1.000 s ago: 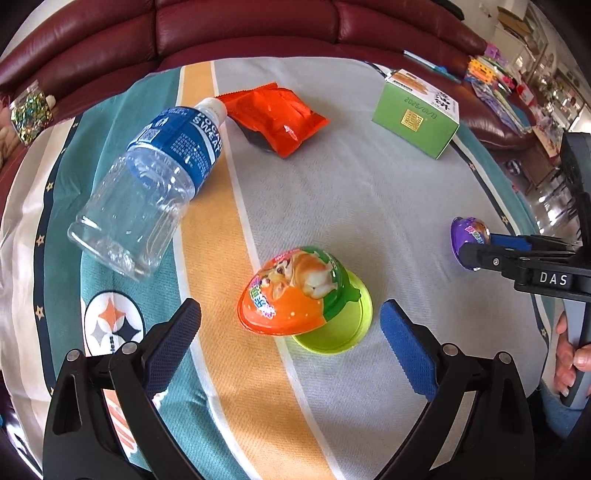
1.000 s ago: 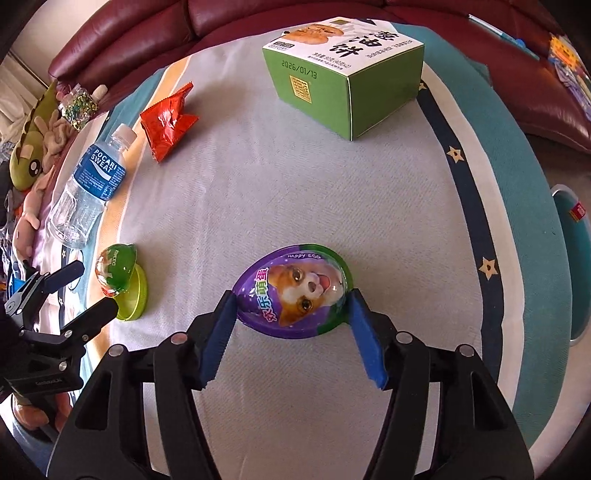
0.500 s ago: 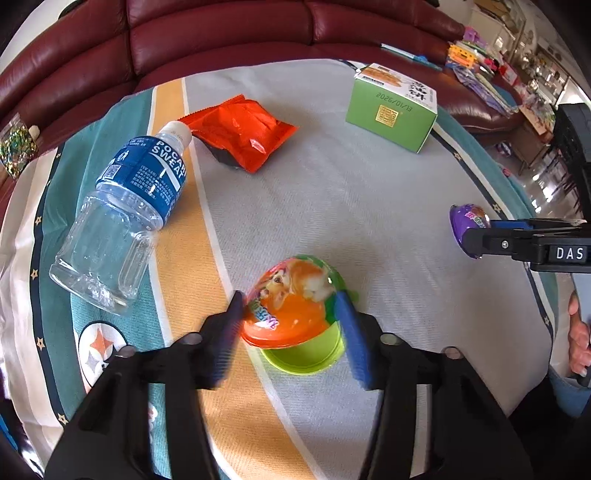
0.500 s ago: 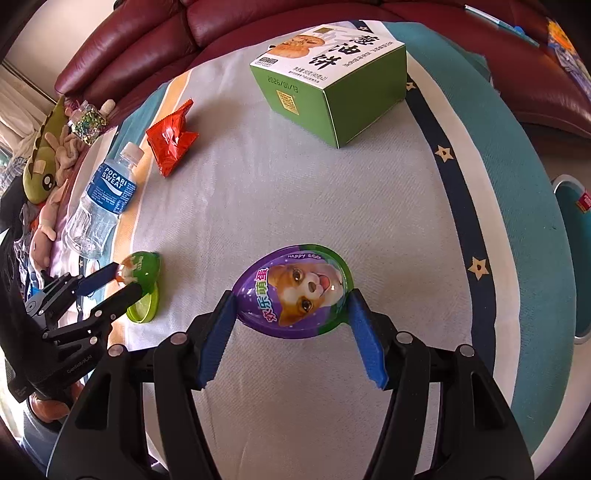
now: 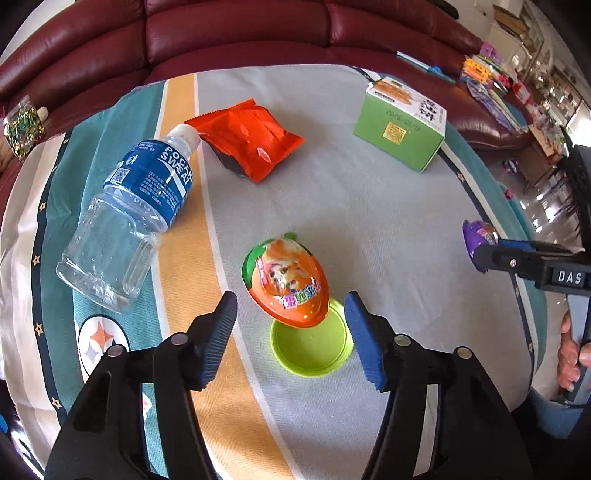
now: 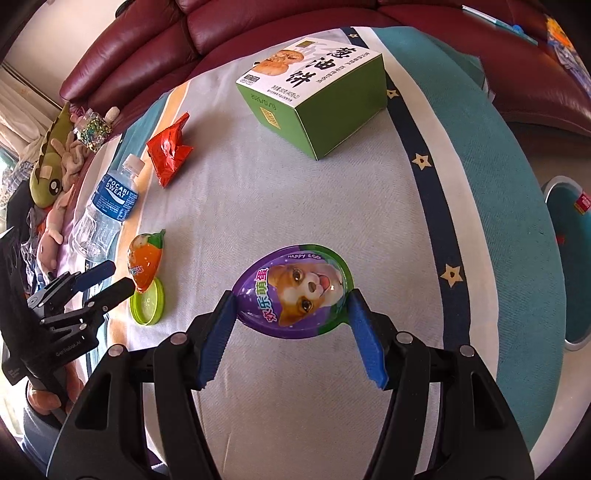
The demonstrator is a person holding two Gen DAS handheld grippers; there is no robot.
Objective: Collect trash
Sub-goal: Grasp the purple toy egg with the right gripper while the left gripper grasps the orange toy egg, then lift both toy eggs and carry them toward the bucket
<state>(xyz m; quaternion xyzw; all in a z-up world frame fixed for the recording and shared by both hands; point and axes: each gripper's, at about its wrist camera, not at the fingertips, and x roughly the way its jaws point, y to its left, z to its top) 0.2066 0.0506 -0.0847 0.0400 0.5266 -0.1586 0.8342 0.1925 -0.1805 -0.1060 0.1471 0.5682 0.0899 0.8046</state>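
An orange egg-shaped toy package (image 5: 286, 284) lies tilted on the rim of a lime green lid (image 5: 311, 348) on the striped tablecloth (image 5: 369, 206). My left gripper (image 5: 290, 326) is open, its blue fingers on either side of the egg's near end and not touching it. The egg also shows in the right wrist view (image 6: 144, 263), with the left gripper (image 6: 109, 278) beside it. My right gripper (image 6: 291, 312) is shut on a purple egg package (image 6: 293, 291) with a dog picture, held above the cloth. The purple egg also shows in the left wrist view (image 5: 480, 238).
An empty Pocari Sweat bottle (image 5: 129, 218) lies at left, next to an orange snack bag (image 5: 251, 142). A green and white box (image 5: 400, 123) stands at the far right. A maroon sofa (image 5: 221, 33) curves behind. A teal bin (image 6: 570, 254) is off the table's right edge.
My left gripper closed in around the orange egg, then opened; the egg has turned, its narrow green end now pointing away. The right gripper keeps the purple egg and has moved little.
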